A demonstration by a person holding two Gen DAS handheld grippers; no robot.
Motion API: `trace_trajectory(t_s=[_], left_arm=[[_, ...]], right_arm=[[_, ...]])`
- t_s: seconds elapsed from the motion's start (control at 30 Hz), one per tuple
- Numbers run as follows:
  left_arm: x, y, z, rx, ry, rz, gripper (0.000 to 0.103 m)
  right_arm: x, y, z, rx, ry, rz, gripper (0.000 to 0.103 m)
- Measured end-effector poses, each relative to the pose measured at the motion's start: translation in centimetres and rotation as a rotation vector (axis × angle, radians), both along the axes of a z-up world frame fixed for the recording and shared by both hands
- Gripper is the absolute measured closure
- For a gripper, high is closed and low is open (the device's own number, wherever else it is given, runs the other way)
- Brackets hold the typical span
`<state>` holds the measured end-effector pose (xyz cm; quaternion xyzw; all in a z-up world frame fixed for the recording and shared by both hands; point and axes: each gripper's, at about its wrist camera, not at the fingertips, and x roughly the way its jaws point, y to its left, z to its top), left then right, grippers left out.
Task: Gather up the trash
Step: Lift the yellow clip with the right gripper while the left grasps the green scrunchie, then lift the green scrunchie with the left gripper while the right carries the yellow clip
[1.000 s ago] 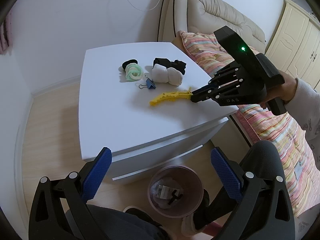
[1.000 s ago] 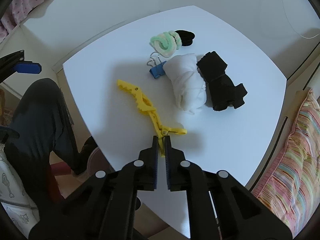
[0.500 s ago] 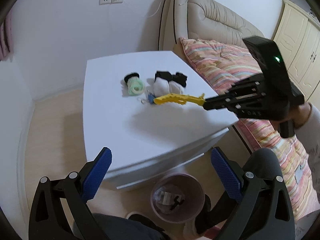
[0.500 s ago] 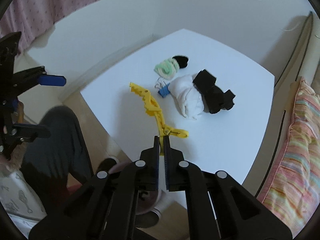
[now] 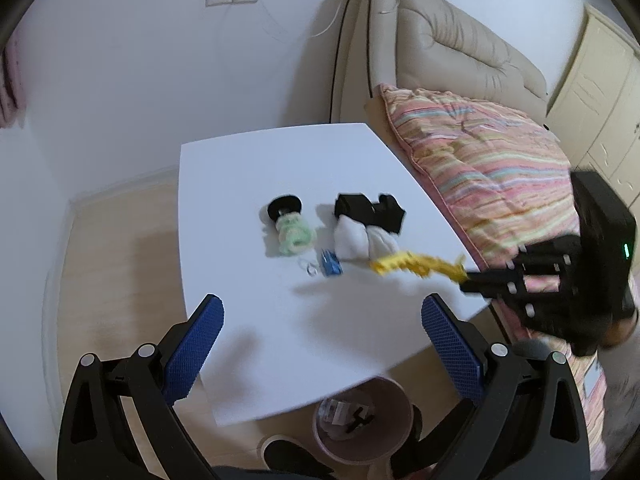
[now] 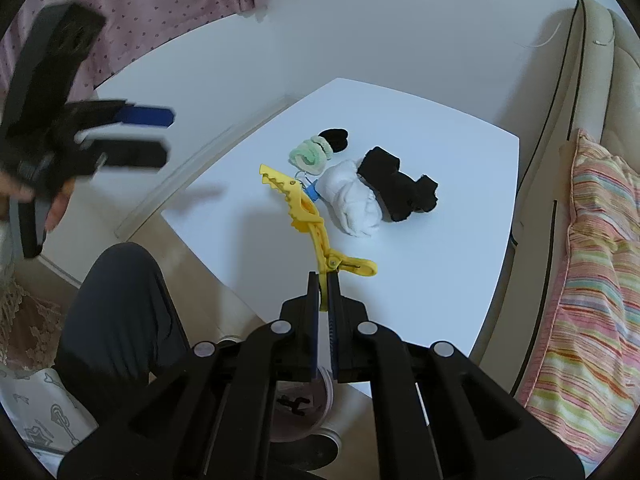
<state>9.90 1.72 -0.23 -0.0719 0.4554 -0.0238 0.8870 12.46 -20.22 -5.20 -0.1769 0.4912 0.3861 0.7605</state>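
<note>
The right tongs (image 6: 323, 280) are clamped on the handle end of the long yellow plastic toothed hair clip (image 6: 306, 210), which hangs clear of the white square worktop (image 5: 248, 184) with its toothed end pointing out over the other things. The left tongs (image 5: 322, 340) stand wide open with nothing between the blue pads, held off above the near side of the worktop.

The step in hand looks like carrying the clip to the round pink waste bin (image 5: 400, 424) on the floor, just under the near edge of the worktop. To do it well, keep the grip firm, because the hold is only on the tail of the clip and the long front end could swing. Bring the clip clear of the worktop edge, lower it over the bin's mouth, and only then let go, so it drops inside rather than onto the rim.

Counted on the worktop:
- one black hair tie (image 5: 284, 207), touching
- one pale green fluffy hair tie (image 5: 294, 236)
- one small blue binder clip (image 5: 331, 266) with wire handles
- one white rolled cloth bundle (image 5: 360, 240)
- one black rolled cloth bundle (image 5: 370, 210) against it

The bin holds a few scraps, too small to count surely.
</note>
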Motion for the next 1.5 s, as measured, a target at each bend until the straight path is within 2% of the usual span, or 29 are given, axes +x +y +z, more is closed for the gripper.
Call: trace_trajectory(t_s=[0.37,0.5,0.73,1.0,1.03,1.07,1.1,1.23,1.27,1.3,1.37,1.5], left_arm=[[6.7,2.6,-1.2,-0.079,0.139,0.06,0.008],[9.2,3.4,-3.3,-0.096,0.241,0.099,0.008],[11.5,3.8,-6.0,-0.129,0.308,0.139,0.008],[12.5,3.5,-8.4,-0.144,0.337,0.146,0.009],[12.6,3.5,-8.6,-0.148,0.34,0.148,0.012],[12.8,3.4,-8.7,-0.147,0.344,0.149,0.021],[13.0,3.4,-8.8,-0.143,0.349,0.154,0.025],[13.2,3.4,-9.1,-0.138,0.348,0.159,0.036],[13.3,3.4,-9.0,-0.137,0.348,0.159,0.044],[13.3,3.4,-9.0,-0.132,0.349,0.157,0.057],[13.3,3.3,-9.1,-0.129,0.354,0.151,0.068],[13.0,3.3,-9.0,-0.114,0.346,0.133,0.074]], right_arm=[[0.2,-1.1,0.4,0.004,-0.004,-0.022,0.099],[0.2,-1.1,0.3,0.0,-0.001,-0.021,0.099],[0.2,-1.2,0.0,-0.01,0.005,-0.021,0.099],[0.3,-1.9,-0.4,-0.009,0.007,-0.031,0.099],[0.3,-1.9,-0.5,-0.009,0.008,-0.032,0.099],[0.3,-2.0,-0.5,-0.01,0.01,-0.032,0.099],[0.3,-2.0,-0.6,-0.01,0.011,-0.032,0.099],[0.4,-2.0,-0.7,-0.009,0.014,-0.034,0.099],[0.4,-2.1,-0.8,-0.01,0.015,-0.036,0.099],[0.5,-2.0,-0.8,-0.011,0.016,-0.036,0.099],[0.5,-2.0,-0.9,-0.012,0.017,-0.036,0.099],[0.5,-1.9,-1.0,-0.01,0.017,-0.035,0.099]])
